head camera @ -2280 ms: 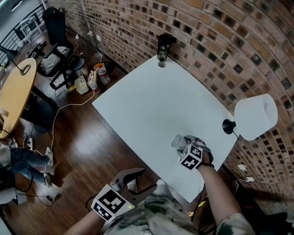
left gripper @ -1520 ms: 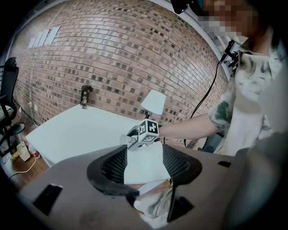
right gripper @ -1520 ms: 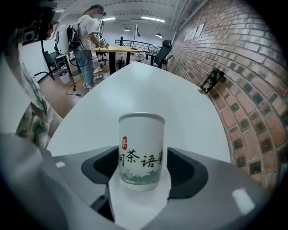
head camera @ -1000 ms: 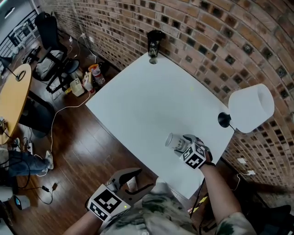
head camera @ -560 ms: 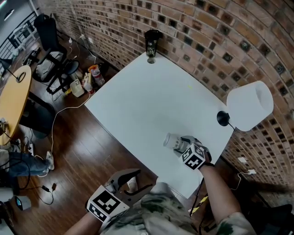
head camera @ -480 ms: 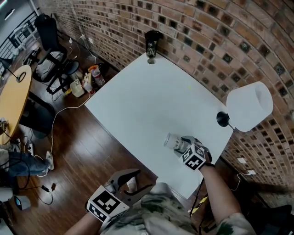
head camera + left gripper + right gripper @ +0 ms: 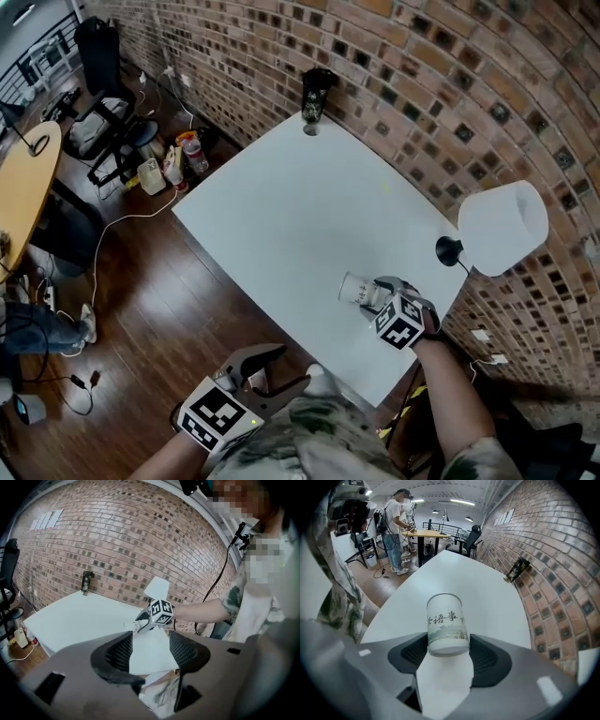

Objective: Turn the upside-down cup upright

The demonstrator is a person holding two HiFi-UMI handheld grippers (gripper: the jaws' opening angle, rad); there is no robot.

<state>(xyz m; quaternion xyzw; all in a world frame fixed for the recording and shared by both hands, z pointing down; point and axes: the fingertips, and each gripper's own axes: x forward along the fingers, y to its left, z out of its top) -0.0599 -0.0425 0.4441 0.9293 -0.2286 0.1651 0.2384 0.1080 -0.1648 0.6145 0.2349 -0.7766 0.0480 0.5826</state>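
**Item: right gripper [image 7: 371, 296], loaded.** Jaws are closed partway onto the white cylindrical cup with black brush characters and a grey-green landscape band [image 7: 446, 623]. The pads bear on its two sides close to the near end.

**Location of cup.** It sits near the front right corner of the plain white rectangular table [image 7: 281, 206]. It lies about level and points away from me, and appears held just off the surface.

**Item: left gripper [image 7: 274, 371].** Jaws are wide apart with nothing between them. It is held low by my body, off the table's edge and well apart from the cup.

**Hazards, as I judge them.**
- Slip: the wall is smooth and glazed and my hold is near one end. Most of the cup's length overhangs, so it could pivot or slide out as I rotate my wrist.
- Drop: the spot is close to the table's edge, so a released cup could roll off onto the wooden floor.
- Bad landing: if I set it down tilted, it could tip over.
- Collision: the white-shaded lamp with black base [image 7: 448, 251] stands near on the right, and a wide swing could clip it.

**Appearance of cup.** Straight-sided, white and glossy. A row of calligraphy runs above a misty hill scene. The far end shows a thin rim. I cannot tell which end is the mouth.
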